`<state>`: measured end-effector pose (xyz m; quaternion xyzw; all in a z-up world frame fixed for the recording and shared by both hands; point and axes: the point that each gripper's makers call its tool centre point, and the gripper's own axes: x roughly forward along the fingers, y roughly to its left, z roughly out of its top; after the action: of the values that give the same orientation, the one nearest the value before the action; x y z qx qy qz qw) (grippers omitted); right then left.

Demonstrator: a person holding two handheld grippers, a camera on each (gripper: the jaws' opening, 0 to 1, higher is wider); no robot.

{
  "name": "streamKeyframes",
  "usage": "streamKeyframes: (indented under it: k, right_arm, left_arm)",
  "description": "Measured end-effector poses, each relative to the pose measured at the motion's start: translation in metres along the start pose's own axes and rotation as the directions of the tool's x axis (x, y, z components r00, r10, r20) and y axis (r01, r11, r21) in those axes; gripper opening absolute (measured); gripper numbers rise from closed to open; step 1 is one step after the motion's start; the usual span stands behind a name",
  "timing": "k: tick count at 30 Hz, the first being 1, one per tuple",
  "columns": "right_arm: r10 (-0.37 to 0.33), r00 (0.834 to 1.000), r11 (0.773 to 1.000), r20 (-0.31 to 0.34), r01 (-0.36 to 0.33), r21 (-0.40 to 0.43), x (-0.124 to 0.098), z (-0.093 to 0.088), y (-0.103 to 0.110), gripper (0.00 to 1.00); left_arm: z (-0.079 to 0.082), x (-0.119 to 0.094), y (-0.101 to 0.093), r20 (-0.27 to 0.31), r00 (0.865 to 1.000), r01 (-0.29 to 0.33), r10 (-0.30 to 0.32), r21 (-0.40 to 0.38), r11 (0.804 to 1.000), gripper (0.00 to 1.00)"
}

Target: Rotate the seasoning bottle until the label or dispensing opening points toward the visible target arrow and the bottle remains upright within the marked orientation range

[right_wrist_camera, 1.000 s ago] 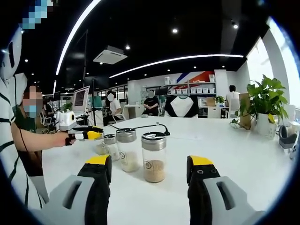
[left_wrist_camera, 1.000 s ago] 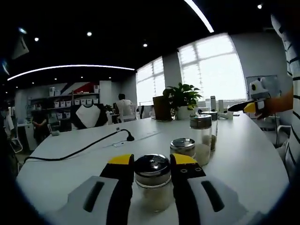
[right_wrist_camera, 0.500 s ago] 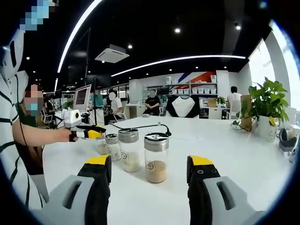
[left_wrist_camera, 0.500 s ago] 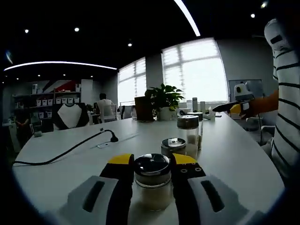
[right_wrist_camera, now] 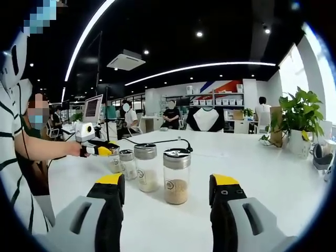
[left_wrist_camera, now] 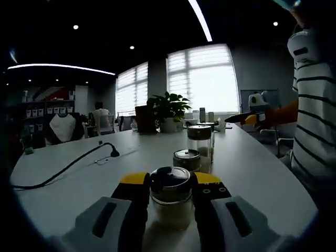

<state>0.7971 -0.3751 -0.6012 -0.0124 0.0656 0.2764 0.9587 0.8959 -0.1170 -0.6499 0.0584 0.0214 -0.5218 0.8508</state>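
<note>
While your left gripper clamps a short seasoning bottle upright on the white table, your right gripper hangs wide open, apart from the three other bottles standing in a row.

Open-plan office, monitor, shelves, long white table

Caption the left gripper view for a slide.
Left gripper clamps a metal-lidded seasoning jar upright on the white table.
</note>
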Motion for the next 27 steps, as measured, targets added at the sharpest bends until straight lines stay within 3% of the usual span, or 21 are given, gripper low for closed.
streamKeyframes:
  k: [1, 3, 6, 8, 11, 12, 14, 19, 22, 23, 27]
  right_arm:
    - [0.0, 1.0, 1.0, -0.001, 0.0, 0.002, 0.0, -0.001, 0.0, 0.65]
    - [0.002, 1.0, 1.0, -0.005, -0.002, -0.001, 0.001, -0.001, 0.0, 0.65]
    - [0.001, 1.0, 1.0, 0.001, -0.001, 0.002, 0.002, 0.0, 0.0, 0.65]
    - [0.003, 1.0, 1.0, 0.003, -0.003, 0.004, 0.003, 0.0, 0.001, 0.65]
    - [0.005, 1.0, 1.0, 0.004, -0.005, 0.002, 0.003, 0.0, 0.002, 0.65]
    - [0.002, 1.0, 1.0, 0.003, -0.002, 0.006, 0.003, -0.001, 0.001, 0.65]
    - [-0.008, 1.0, 1.0, 0.001, 0.008, 0.008, 0.003, -0.003, -0.001, 0.65]
    - [-0.018, 1.0, 1.0, -0.001, 0.018, 0.014, 0.001, -0.004, -0.005, 0.64]
    - [-0.023, 1.0, 1.0, -0.002, 0.023, 0.016, 0.0, -0.004, -0.006, 0.64]
    - [-0.024, 1.0, 1.0, -0.001, 0.024, 0.015, 0.0, -0.004, -0.006, 0.64]
    - [-0.019, 1.0, 1.0, 0.0, 0.019, 0.01, 0.0, -0.003, -0.005, 0.64]
  left_arm:
    - [0.003, 0.0, -0.002, 0.02, 1.0, -0.001, 0.001, -0.014, 1.0, 0.43]
    - [0.021, -0.006, 0.003, 0.13, 0.99, -0.04, 0.054, -0.108, 0.993, 0.44]
    - [0.026, -0.014, 0.018, 0.138, 0.975, -0.161, 0.173, -0.099, 0.982, 0.44]
    - [0.03, -0.017, 0.018, 0.149, 0.963, -0.214, 0.226, -0.094, 0.972, 0.44]
    - [0.035, -0.022, 0.021, 0.159, 0.925, -0.33, 0.345, -0.112, 0.937, 0.43]
    - [0.038, -0.025, 0.021, 0.173, 0.905, -0.369, 0.387, -0.131, 0.92, 0.42]
    - [0.034, -0.026, 0.019, 0.155, 0.886, -0.422, 0.437, -0.122, 0.898, 0.44]
    - [0.036, -0.014, 0.003, 0.137, 0.881, -0.438, 0.453, -0.122, 0.891, 0.47]
    - [0.029, -0.01, 0.005, 0.094, 0.879, -0.451, 0.467, -0.152, 0.879, 0.51]
    - [0.03, -0.01, 0.006, 0.095, 0.877, -0.457, 0.47, -0.131, 0.88, 0.49]
    - [0.029, -0.007, 0.003, 0.067, 0.89, -0.443, 0.451, -0.106, 0.89, 0.43]
